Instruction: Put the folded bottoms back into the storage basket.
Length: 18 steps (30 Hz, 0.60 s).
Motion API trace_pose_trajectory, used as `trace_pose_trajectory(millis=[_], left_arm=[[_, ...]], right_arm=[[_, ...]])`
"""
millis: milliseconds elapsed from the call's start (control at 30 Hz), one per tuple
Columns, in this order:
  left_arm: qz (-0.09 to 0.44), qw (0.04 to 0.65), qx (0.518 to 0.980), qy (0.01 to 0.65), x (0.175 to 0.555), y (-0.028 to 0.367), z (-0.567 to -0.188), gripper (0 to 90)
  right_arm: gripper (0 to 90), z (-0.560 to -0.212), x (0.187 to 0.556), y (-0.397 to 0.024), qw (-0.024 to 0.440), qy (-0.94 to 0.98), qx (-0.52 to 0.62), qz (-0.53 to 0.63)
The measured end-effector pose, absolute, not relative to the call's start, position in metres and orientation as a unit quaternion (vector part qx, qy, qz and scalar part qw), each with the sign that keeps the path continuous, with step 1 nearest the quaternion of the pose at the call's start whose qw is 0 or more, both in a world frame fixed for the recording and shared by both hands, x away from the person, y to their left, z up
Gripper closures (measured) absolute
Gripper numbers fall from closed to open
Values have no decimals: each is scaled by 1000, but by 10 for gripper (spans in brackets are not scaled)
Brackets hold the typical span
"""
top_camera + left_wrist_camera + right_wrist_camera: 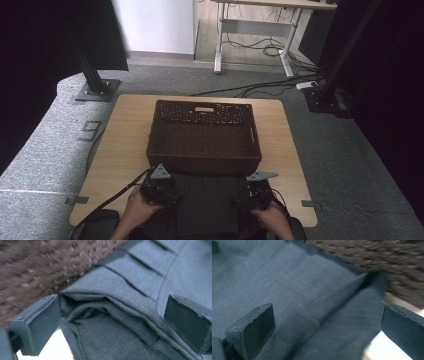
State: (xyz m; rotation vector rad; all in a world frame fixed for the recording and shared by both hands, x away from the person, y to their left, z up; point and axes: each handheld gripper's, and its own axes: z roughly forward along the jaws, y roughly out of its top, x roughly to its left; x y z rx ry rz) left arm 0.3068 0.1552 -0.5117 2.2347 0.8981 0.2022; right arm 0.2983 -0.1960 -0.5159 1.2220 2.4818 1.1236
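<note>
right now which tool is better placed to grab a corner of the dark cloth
Left, by a little. The left tool, open, has a bunched corner of the dark cloth between its jaws beside the basket. The right tool, open too, faces flatter cloth.

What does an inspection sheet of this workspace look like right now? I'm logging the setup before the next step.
Surface: wooden table, bare at its sides.
Job's things: dark folded garment at the near edge; empty brown wicker basket just behind it.
Clutter: nothing seen.
Grippers: left gripper and right gripper open, jaws spread over the garment's far corners.
Cables: black cable trails off the left gripper.
Surroundings: grey carpet, black stand base, desk legs and floor wires behind.
</note>
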Motion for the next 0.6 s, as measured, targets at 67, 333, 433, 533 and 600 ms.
trace_pose_trajectory(millis=[67,333,433,533,600], left_arm=[[72,333,868,362,306,153,-517,0],[63,324,862,386,302,153,-528,0],[55,330,857,392,301,157,-530,0],[47,334,852,401,299,161,-532,0],[42,334,851,403,299,162,-533,0]], right_arm=[[0,-520,299,-190,76,835,412,357],[0,-530,300,-193,91,831,445,322],[0,-534,301,-198,79,826,452,326],[0,-538,304,-201,57,824,456,331],[0,-539,304,-202,49,824,454,336]])
